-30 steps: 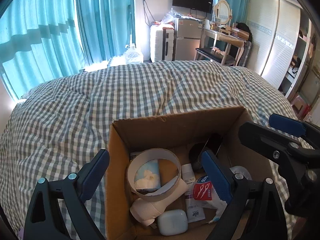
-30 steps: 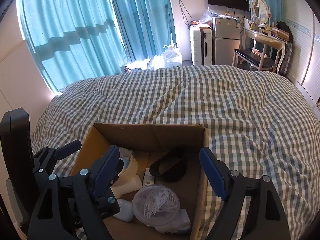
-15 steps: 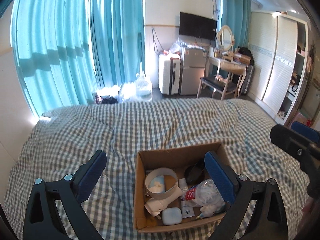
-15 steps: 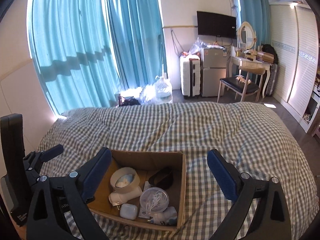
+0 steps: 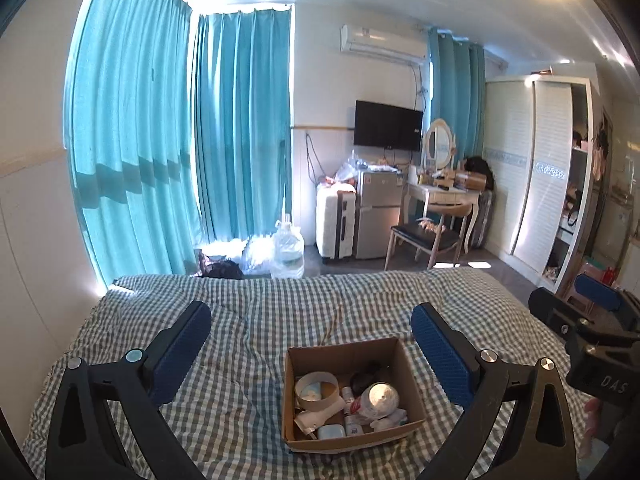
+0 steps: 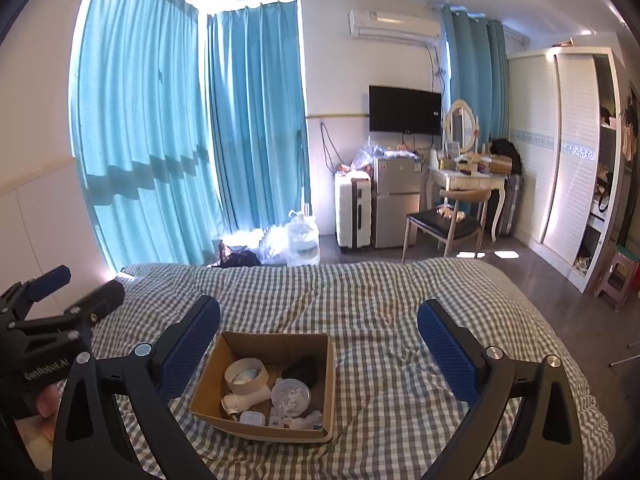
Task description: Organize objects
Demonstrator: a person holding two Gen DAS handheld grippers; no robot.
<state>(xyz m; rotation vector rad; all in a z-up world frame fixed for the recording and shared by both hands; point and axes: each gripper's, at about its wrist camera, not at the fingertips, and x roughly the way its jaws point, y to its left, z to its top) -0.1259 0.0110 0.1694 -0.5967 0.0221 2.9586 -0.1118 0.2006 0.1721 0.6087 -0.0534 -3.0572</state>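
Both grippers have pulled up and back from the box since a second ago, so it now looks small and far below them, whole in each view, where earlier it filled the lower frame. It sits open on the checked bed, holding a tape roll with a small packet inside its ring, a white handled device, a pale blue case, a clear round tub, a dark object at the back, and a few small tubes too tiny to tell apart. Fingers of the left gripper have just been opening and stand wide apart with nothing between them; the box lies beyond and below the gap, nearer the right finger. Fingers of the right gripper have likewise just been opening, wide and empty, the box lying below, nearer the left finger.
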